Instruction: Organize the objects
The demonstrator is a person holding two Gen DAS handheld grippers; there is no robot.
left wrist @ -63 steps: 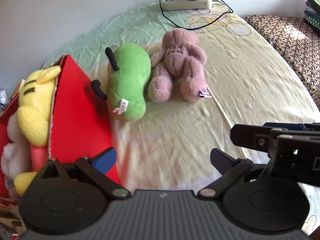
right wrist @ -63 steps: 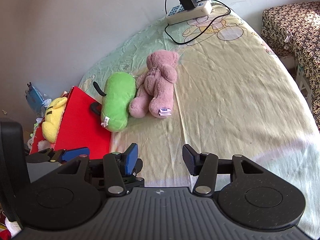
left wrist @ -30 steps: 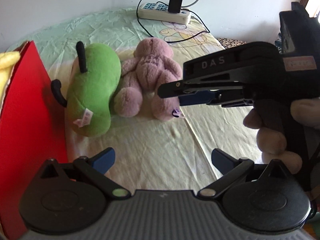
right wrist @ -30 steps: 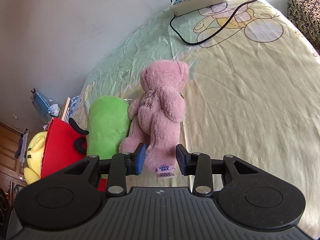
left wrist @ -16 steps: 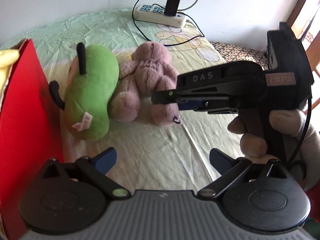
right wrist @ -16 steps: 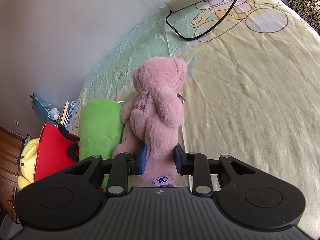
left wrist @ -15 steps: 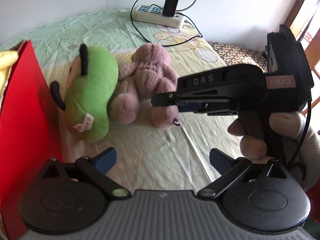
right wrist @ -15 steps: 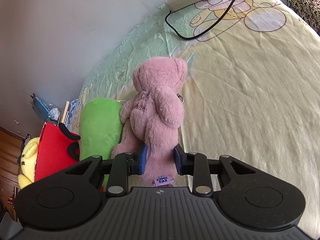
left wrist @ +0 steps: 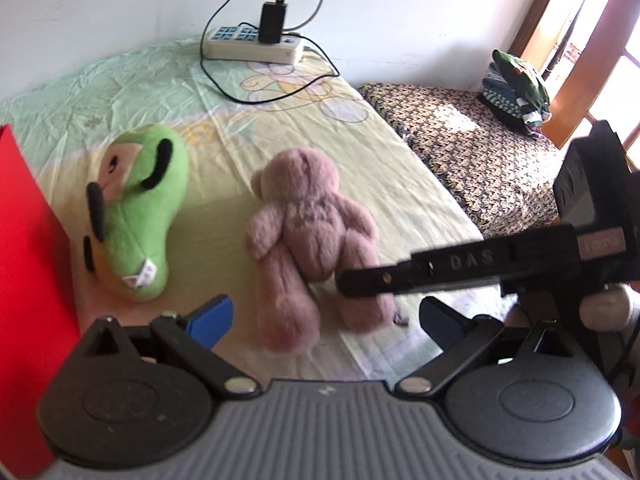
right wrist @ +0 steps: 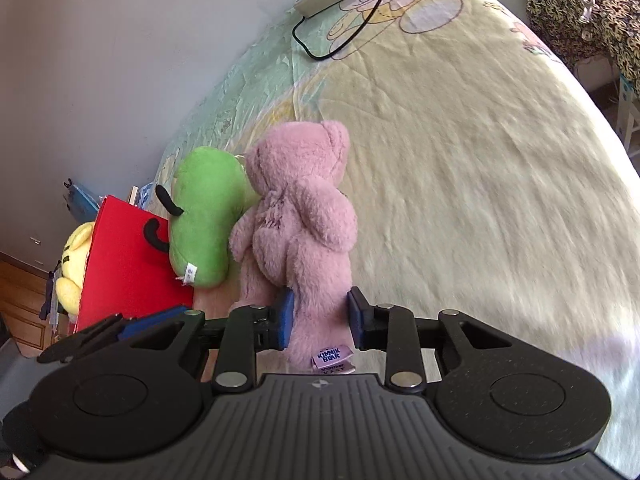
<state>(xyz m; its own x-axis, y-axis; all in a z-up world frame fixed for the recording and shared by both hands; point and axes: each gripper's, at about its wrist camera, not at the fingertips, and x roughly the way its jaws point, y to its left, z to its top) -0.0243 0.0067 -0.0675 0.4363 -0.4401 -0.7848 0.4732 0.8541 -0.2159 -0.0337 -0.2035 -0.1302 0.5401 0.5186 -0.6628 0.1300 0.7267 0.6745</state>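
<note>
The right gripper has its fingers pressed on one leg of the pink bear, one blue pad on each side, just above the sewn label that hangs at the bottom middle of the right wrist view. Half a second ago the bear lay against the green toy; now, in the left wrist view, the pink bear sits in the middle of the frame and there is open bed sheet between it and the green toy, which lies at the left. The bear also looks a little blurred there. I cannot tell if it is lifted from the bed or only pulled across it.

The left gripper has its fingers spread wide with nothing between them, as in the earlier frames, and it is now closer to the bear's legs. The right gripper crosses the right side of that view, lower than before.

The red box stands at the left of the right wrist view, with a yellow toy inside it. The green toy touches the side of the box. A power strip lies at the top of the bed near the wall.
</note>
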